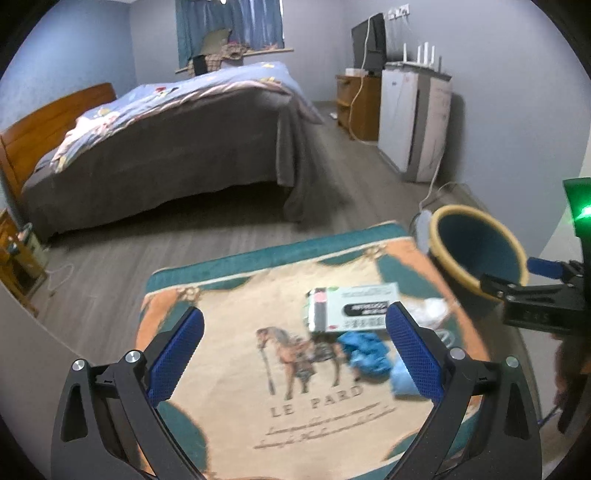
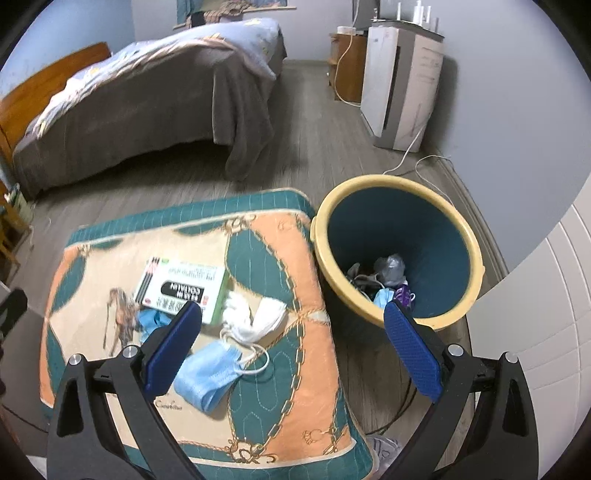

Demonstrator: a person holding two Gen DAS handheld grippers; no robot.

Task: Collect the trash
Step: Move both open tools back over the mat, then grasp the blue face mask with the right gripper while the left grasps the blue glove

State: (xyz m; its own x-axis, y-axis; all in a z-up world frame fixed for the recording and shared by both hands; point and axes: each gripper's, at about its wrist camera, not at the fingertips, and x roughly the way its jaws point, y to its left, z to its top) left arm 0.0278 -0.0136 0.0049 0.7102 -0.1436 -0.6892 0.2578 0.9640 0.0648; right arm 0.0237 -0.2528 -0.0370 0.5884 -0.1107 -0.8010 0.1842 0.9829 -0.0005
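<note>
Both claws, left (image 1: 295, 354) and right (image 2: 291, 354), hung spread wide and empty above the cushion (image 2: 280, 373). The box (image 2: 181, 291), white mask (image 2: 255, 319) and blue mask (image 2: 207, 376) lay there, beside the bin (image 2: 469, 236), probably for short drops.

Home bedroom: made bed (image 1: 166, 140) with wooden headboard (image 1: 44, 129), curtained window (image 1: 229, 26), wood-plank floor (image 1: 351, 166), TV (image 1: 369, 40).
</note>
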